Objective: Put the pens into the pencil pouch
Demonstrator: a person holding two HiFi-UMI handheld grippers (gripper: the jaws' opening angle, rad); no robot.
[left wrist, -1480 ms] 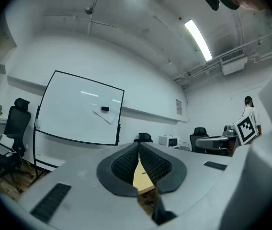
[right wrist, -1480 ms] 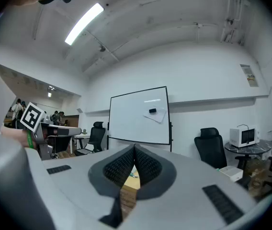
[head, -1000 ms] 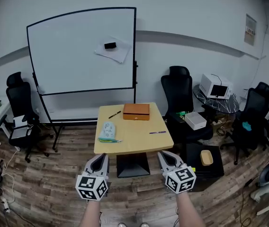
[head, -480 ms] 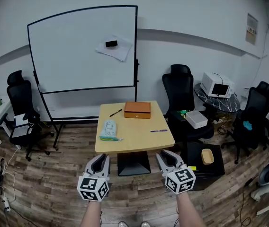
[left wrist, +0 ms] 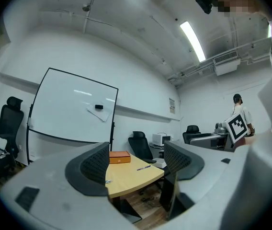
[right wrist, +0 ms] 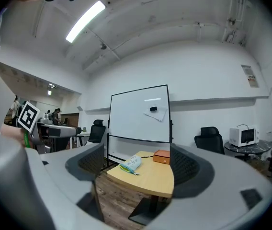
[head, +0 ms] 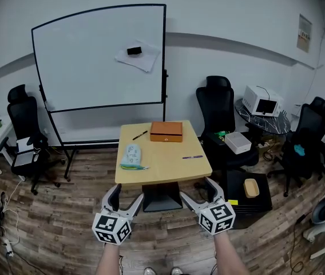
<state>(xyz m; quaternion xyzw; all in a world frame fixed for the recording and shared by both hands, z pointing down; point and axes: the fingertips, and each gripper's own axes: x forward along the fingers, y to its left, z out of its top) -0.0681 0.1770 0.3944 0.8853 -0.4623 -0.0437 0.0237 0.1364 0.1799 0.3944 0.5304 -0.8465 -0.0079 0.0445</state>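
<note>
A black office chair (head: 22, 125) stands at the far left, beside a large white whiteboard on a black frame (head: 99, 59). Below it, low in the head view, the left claw (head: 126, 195) hangs in the air short of the light wooden worktop (head: 162, 168). Its jaws are spread wide with nothing between them, as the left gripper view (left wrist: 136, 164) confirms.

On the worktop's left part lies the pale green-and-white fabric pencil pouch (head: 130, 156), close to the left edge. Behind it a slim black pen (head: 139, 136) lies at a slant, just left of a flat orange rectangular box (head: 166, 132) at the far edge. A blue pen (head: 193, 157) lies near the right edge, well apart from the pouch.

The right claw (head: 197, 190) also hangs in front of the worktop, released and empty. The right gripper view (right wrist: 136, 166) shows the pouch (right wrist: 130, 164) and the box (right wrist: 162, 156) far off between its parted jaws. Further right stand another black chair (head: 217, 107) and a white appliance (head: 260, 102).
</note>
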